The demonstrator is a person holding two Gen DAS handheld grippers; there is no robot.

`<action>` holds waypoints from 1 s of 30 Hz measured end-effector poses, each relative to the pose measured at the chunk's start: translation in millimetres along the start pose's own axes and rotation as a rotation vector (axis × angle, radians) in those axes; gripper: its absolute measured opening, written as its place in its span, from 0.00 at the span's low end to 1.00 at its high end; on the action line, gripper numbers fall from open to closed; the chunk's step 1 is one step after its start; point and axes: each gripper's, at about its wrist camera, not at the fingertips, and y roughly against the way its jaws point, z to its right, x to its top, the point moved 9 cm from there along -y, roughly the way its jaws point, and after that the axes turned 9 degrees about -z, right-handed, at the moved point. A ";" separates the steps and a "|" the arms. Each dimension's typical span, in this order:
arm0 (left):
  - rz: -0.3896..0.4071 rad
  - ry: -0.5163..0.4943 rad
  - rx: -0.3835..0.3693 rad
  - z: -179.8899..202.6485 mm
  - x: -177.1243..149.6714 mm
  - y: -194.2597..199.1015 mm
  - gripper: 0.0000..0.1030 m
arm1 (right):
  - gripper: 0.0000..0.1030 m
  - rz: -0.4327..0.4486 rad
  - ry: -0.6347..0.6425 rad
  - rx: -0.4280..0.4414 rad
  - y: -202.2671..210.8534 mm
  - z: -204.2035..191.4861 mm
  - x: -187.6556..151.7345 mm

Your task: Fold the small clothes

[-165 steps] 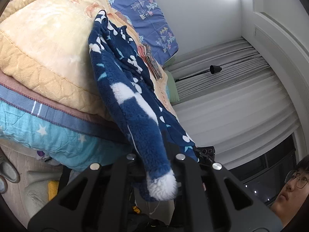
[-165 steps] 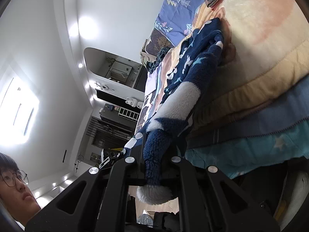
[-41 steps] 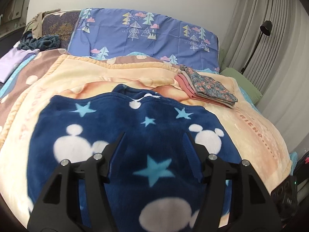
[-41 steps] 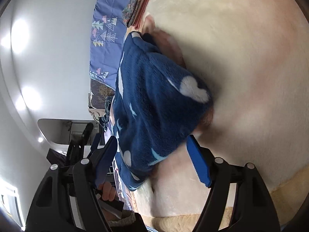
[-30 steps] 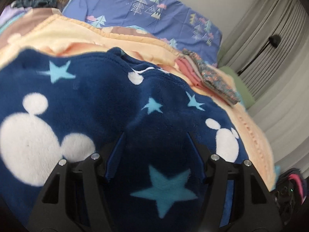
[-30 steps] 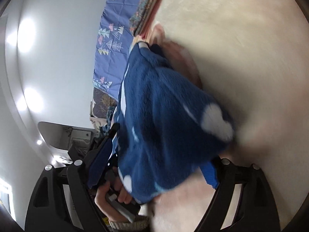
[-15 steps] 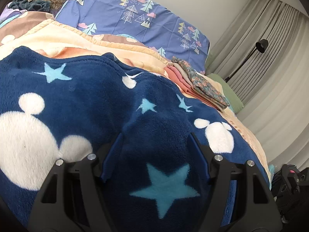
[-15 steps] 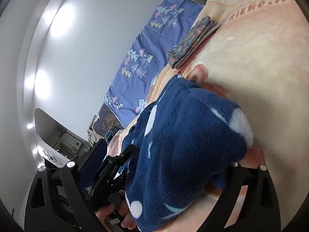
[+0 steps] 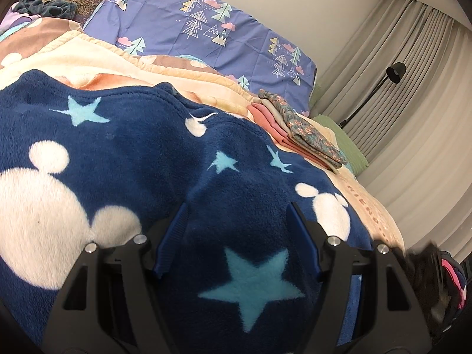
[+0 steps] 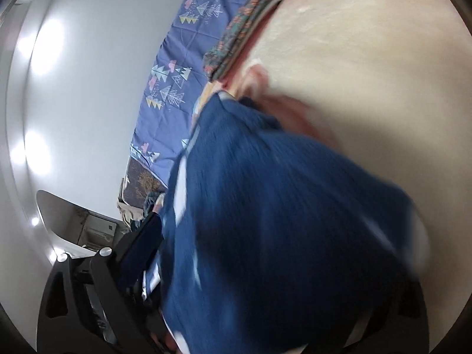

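Observation:
A navy fleece garment [image 9: 141, 147] with white mouse heads and light-blue stars lies spread on the peach blanket [image 9: 97, 50]. My left gripper [image 9: 236, 215] is open, its blue-padded fingers [image 9: 174, 233] straddling a raised hump of the fleece. In the right wrist view the same garment [image 10: 280, 221] fills the foreground, blurred. My right gripper [image 10: 265, 265] is wide open; only its left finger [image 10: 141, 244] shows, the right one is hidden under the fleece.
A stack of folded clothes [image 9: 298, 129] lies on the blanket to the far right, also in the right wrist view [image 10: 242, 26]. A purple tree-print pillow [image 9: 206, 23] leans at the headboard. Curtains and a black floor lamp [image 9: 392, 73] stand right.
Both grippers, shut on the hanging garment 5.5 s ago, are open with it laid flat. Over the last second the left moved closer over the fleece; the right swung and rolled, blurring.

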 end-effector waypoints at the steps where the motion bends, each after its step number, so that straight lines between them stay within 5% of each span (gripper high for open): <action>1: 0.000 0.000 0.000 0.3 -0.1 0.4 0.68 | 0.95 -0.006 -0.003 -0.005 -3.1 -0.7 1.6; 3: 0.000 -0.002 0.001 0.5 -0.2 1.0 0.68 | 0.90 0.010 0.014 0.002 3.0 -3.7 -0.9; 5: 0.000 -0.001 -0.001 0.7 0.1 1.4 0.68 | 0.61 0.051 0.035 -0.020 16.5 -3.4 -5.7; 8: 0.000 -0.003 0.000 1.3 -0.4 2.0 0.68 | 0.43 0.088 0.036 -0.029 32.6 -4.4 -8.4; 21: 0.006 0.009 -0.068 6.7 -0.7 7.9 0.72 | 0.36 0.191 0.529 -0.259 31.8 -92.9 -28.8; 30: 0.018 0.207 -0.328 -0.1 12.9 34.6 0.76 | 0.34 0.218 0.669 -0.236 40.2 -148.1 -45.2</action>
